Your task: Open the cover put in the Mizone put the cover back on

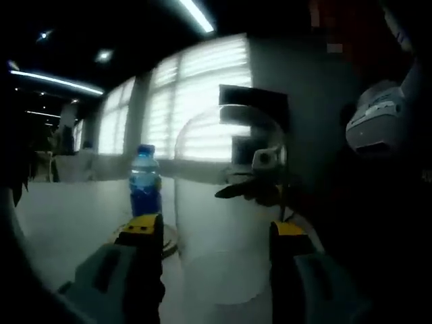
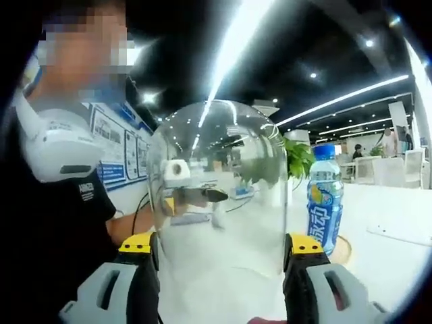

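My left tongs [image 1: 216, 233] and right tongs [image 2: 221, 246] each clasp the clear glass dome cover [image 2: 219, 189] from opposite sides, lifted beside the Mizone bottle [image 2: 325, 206], which stands on its round base [image 2: 342, 248].

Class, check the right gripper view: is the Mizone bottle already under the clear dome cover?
No. The Mizone bottle stands outside the clear dome cover, off to its side on the table.

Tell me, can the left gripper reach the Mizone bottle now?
Probably not directly: the left gripper has its jaws on either side of the clear dome cover, seemingly holding it. The Mizone bottle stands uncovered on its base beyond.
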{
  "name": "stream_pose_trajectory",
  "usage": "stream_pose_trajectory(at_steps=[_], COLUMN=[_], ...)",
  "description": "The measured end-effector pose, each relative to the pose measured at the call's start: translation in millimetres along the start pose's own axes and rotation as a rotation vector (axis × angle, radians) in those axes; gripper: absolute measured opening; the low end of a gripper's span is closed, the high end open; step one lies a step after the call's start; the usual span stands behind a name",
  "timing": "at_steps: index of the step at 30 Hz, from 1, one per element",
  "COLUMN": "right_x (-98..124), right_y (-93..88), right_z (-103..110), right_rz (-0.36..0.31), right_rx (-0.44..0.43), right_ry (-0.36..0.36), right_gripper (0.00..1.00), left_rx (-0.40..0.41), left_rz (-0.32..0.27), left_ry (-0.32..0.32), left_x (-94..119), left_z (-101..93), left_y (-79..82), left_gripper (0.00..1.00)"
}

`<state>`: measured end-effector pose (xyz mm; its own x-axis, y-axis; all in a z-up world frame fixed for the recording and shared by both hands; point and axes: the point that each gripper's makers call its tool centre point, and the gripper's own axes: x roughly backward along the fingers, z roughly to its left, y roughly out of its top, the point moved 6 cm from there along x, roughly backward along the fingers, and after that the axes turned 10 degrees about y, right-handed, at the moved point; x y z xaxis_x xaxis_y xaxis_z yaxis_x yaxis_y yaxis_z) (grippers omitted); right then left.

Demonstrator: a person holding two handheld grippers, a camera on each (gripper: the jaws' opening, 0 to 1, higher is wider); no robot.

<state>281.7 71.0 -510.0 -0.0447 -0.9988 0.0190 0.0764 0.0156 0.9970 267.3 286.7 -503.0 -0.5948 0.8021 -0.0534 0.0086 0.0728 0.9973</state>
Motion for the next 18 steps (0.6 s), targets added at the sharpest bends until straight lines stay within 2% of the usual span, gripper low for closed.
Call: stream_pose_trajectory(at_steps=[4,7,8,9,12,18], right_x=[-2.9,-5.8,-6.7,-7.9,-10.0,-12.8], right_y=[-1.9,-3.0,-3.3,-3.6,-2.9,-2.6], right_z=[-2.9,-5.2,-6.1,-7.2,-8.5,-9.9], right_rz=[0.017,0.025,0.027,0.032,0.043,0.059], right_rx=[-0.014,-0.02,-0.021,-0.022,-0.024,-0.016], right_ry=[0.014,0.03,0.035,0.043,0.056,0.07], right_gripper=[0.71,0.73,0.73,0.74,0.76,0.78], left_rx=[0.009,-0.042,-0.027,-0.029,0.001,-0.011], left_rz=[0.049,0.078,0.081,0.077,0.078,0.065], left_ry=[-0.039,-0.09,-0.116,-0.097,-0.116,-0.14], left_x=[-7.3,-14.8,-16.4,-18.6,-20.4,-22.6], left_z=[-2.9,-6.9,-11.3,-6.4,-5.2,-5.2], left_y=[-3.2,-8.4,-9.5,-8.4,-7.8,-7.9], left_gripper=[0.59,0.57,0.57,0.59,0.61,0.63])
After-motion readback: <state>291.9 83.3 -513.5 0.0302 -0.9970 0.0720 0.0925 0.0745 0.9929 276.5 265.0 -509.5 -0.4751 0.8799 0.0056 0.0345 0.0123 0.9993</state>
